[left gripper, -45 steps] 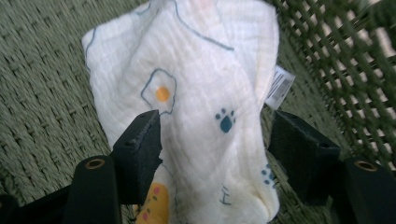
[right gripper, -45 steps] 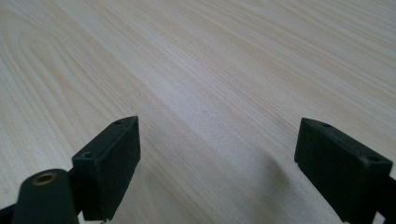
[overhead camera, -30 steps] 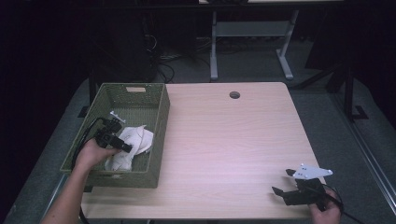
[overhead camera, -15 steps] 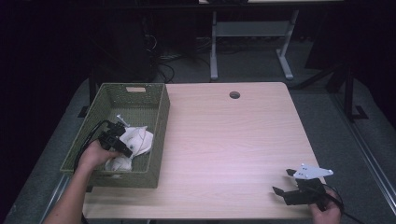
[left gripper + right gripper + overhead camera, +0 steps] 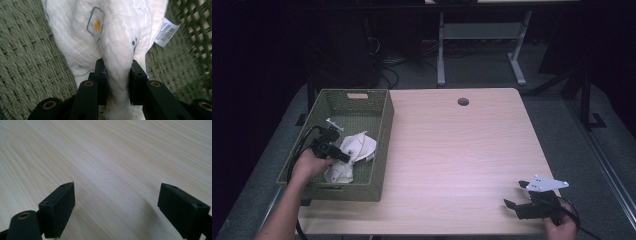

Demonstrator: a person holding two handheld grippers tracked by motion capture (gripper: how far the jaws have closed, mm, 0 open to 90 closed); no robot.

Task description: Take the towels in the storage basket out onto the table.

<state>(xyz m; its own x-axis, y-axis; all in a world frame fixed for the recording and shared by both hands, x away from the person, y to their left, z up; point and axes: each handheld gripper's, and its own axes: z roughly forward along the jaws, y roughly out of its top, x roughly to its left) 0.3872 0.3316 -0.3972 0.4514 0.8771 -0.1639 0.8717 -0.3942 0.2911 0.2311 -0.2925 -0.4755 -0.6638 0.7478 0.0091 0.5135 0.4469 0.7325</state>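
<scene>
Left gripper pinching white cloth inside green basket; right gripper idle, jaws wide apart.

Left side: cloth lies crumpled on the basket floor toward the near end, its long axis running roughly from near wall toward far wall. The left gripper comes in from the basket's left rim; its jaws have just been closing, and the left gripper view shows a raised fold of cloth squeezed between the two pads, tag off to one side. Cloth sits directly ahead of those jaws, so the way out is likely straight up, clear of the basket walls. Centre: bare table. Right side: right gripper resting at the near right corner, well apart from the basket, nothing between its jaws over plain wood. Left hand is much the nearer.
</scene>
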